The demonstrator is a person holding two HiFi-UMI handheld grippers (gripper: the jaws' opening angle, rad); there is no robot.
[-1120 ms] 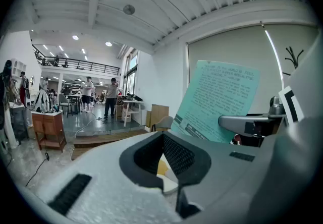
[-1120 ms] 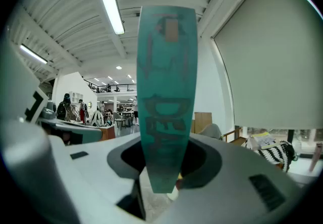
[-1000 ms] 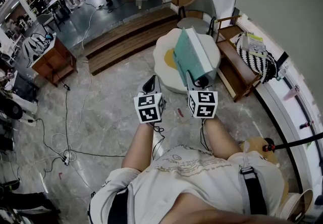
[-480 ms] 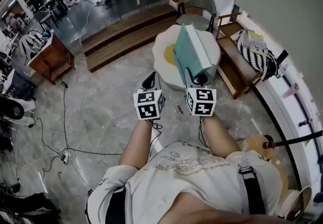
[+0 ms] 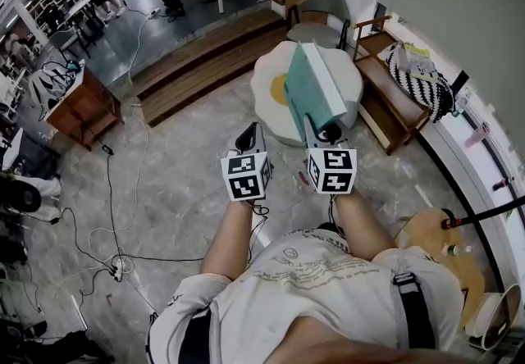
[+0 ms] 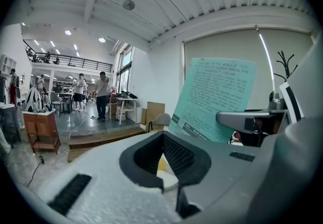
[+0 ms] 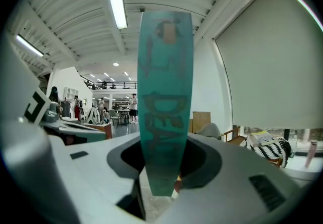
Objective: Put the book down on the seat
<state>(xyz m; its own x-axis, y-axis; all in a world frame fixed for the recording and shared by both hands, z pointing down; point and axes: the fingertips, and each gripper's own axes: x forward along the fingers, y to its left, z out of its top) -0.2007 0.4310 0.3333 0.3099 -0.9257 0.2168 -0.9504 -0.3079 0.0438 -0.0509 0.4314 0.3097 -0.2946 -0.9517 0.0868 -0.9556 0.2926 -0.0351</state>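
Both tools sit almost where they were a second ago, only a touch lower in the head view, and the book has kept its place over the seat at upper centre. A round wooden surface now shows more fully at lower right. The right tool pinches the teal book by its lower end, so the book stands upright, spine toward that tool's camera, rising straight through the middle of the right gripper view. Whether any part of it touches the seat cannot be told. The left tool, just beside the right one at centre frame, has its jaws pressed together with nothing between them; in its own view the book's printed cover fills the right middle. A grey chair stands beyond the seat, and a bench with a striped bag lies at upper right.
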